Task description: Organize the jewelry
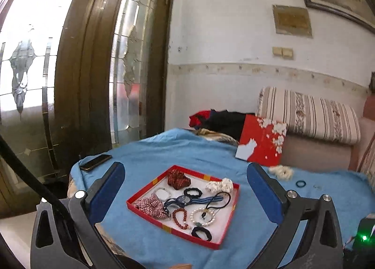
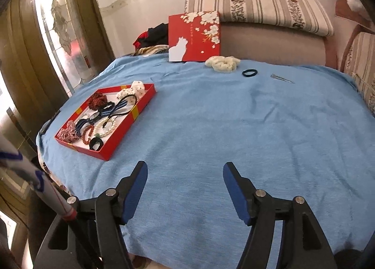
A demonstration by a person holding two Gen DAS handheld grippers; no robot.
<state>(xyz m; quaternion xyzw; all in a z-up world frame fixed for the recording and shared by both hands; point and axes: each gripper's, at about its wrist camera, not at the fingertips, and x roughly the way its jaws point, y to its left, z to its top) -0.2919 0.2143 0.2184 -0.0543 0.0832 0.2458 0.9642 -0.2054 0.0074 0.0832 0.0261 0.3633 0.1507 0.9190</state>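
Observation:
A red tray (image 1: 225, 226) with a white floor lies on the blue cloth and holds scrunchies, hair ties, bead bracelets, a pearl bracelet (image 1: 201, 216) and a watch (image 1: 184, 199). My left gripper (image 1: 185, 170) is open and empty, held above the tray. The tray also shows in the right wrist view (image 2: 131, 116) at the left. My right gripper (image 2: 185, 168) is open and empty over bare cloth near the front edge. Loose at the far side lie a cream scrunchie (image 2: 222, 63), a dark hair tie (image 2: 249, 72) and a metal hair clip (image 2: 281, 78).
A red flowered box lid (image 2: 194, 36) stands against the striped sofa (image 2: 257, 8) at the back. A phone (image 1: 95, 162) lies at the cloth's left edge. Dark clothes (image 2: 152, 34) are piled behind. A glass door (image 1: 70, 69) is at the left.

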